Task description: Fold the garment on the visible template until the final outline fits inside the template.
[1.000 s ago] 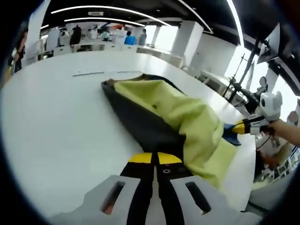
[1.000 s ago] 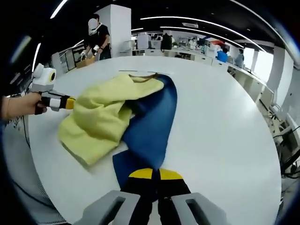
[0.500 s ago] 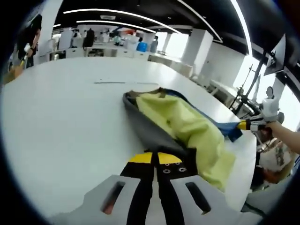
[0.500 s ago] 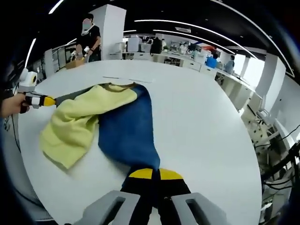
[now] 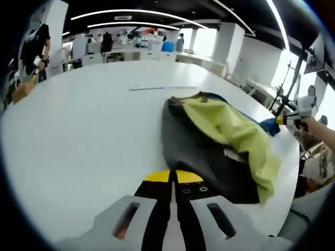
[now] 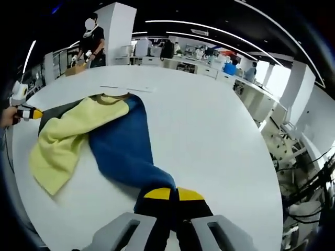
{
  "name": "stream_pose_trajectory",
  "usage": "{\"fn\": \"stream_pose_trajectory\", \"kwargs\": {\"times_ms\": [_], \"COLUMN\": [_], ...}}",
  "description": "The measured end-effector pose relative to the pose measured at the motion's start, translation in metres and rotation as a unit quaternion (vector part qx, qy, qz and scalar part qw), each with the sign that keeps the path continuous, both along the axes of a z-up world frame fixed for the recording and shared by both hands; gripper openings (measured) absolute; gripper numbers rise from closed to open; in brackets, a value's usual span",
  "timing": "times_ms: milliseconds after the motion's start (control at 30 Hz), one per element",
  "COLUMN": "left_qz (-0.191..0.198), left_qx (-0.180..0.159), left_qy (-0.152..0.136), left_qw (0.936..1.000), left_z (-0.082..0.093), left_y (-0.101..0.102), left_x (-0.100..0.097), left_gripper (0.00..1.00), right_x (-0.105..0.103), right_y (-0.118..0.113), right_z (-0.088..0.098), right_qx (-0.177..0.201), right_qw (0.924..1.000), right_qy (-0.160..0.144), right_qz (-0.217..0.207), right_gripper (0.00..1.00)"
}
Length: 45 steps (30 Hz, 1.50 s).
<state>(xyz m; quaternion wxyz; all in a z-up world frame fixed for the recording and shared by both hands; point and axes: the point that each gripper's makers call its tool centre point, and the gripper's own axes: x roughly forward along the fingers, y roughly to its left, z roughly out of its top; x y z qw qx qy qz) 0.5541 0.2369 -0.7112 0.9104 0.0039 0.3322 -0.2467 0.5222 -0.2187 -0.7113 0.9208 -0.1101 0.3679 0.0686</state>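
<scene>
A garment lies spread on the white table (image 5: 78, 130). Its dark grey panel (image 5: 193, 151) runs up from my left gripper (image 5: 172, 180), which is shut on that panel's hem. A yellow lining (image 5: 230, 125) drapes over the middle. My right gripper (image 5: 285, 120) sits at the far right, held by a hand, with a blue corner (image 5: 269, 125) in it. In the right gripper view, my right gripper (image 6: 172, 194) is shut on the blue panel (image 6: 125, 151). The yellow part (image 6: 63, 141) lies to its left, and the left gripper (image 6: 29, 112) holds the grey edge (image 6: 55, 110). A thin template line (image 5: 157, 87) (image 6: 125, 88) lies beyond the collar.
A person (image 5: 36, 47) (image 6: 91, 44) stands beyond the table's far edge beside a cardboard box. Desks and pillars fill the background. Tripod stands (image 5: 282, 89) rise past the table's right rim. Bare tabletop (image 6: 220, 136) stretches to the right of the garment.
The two grippers have drawn apart. The garment has spread wider, with the grey and blue panels pulled out flat and the yellow part less bunched.
</scene>
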Motion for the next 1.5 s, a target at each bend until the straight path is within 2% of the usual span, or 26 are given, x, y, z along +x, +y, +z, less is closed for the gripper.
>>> {"fn": "stream_pose_trajectory", "kwargs": {"times_ms": [200, 367, 433, 767, 1167, 1500], "left_qz": [0.016, 0.027, 0.032, 0.044, 0.05, 0.058], "left_qx": [0.011, 0.039, 0.057, 0.112, 0.144, 0.166], "left_qy": [0.002, 0.006, -0.002, -0.003, -0.001, 0.007], "left_qw": [0.9998, 0.9989, 0.9979, 0.9927, 0.9883, 0.9843], "left_z": [-0.002, -0.009, -0.009, -0.018, -0.022, -0.028], "left_y": [0.014, 0.029, 0.037, 0.065, 0.081, 0.097], "left_x": [0.008, 0.018, 0.025, 0.054, 0.073, 0.08], "left_gripper": [0.0, 0.0, 0.0, 0.0, 0.0, 0.0], "right_x": [0.01, 0.019, 0.02, 0.025, 0.029, 0.035], "right_y": [-0.006, -0.018, -0.022, -0.047, -0.074, -0.09], "right_z": [0.002, -0.001, -0.002, -0.004, -0.013, -0.027], "right_qx": [-0.014, -0.021, -0.027, -0.035, -0.063, -0.066], "right_qw": [0.9999, 0.9997, 0.9996, 0.9989, 0.9965, 0.9949], "right_qy": [0.001, 0.007, 0.009, 0.01, 0.024, 0.045], "right_qz": [0.003, -0.001, -0.006, -0.031, -0.05, -0.062], "right_gripper": [0.0, 0.0, 0.0, 0.0, 0.0, 0.0]}}
